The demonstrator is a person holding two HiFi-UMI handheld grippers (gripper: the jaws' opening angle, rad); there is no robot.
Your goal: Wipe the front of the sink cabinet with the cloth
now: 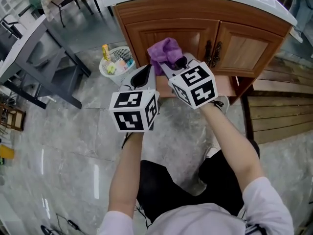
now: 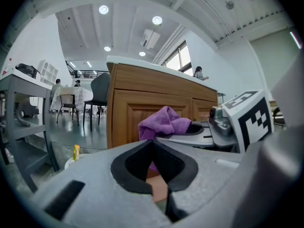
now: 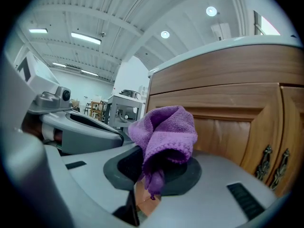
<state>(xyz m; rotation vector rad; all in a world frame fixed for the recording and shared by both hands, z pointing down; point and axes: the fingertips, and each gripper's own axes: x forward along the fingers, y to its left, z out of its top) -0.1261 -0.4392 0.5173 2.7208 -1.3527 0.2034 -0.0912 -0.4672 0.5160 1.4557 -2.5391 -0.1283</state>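
Right gripper view: the right tool (image 3: 151, 175) pinches the bunched cloth (image 3: 166, 134); rubbing the cabinet (image 3: 228, 137) could tug it free; the left tool (image 2: 153, 148) is clenched, empty.

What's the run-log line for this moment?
right gripper: shut on purple cloth | left gripper: shut, empty | cloth near left cabinet door, contact unclear

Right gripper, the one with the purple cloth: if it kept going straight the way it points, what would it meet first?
Probably the cabinet door: the right gripper points at its wooden panel, and the cloth it holds would touch first. The gap is unclear.
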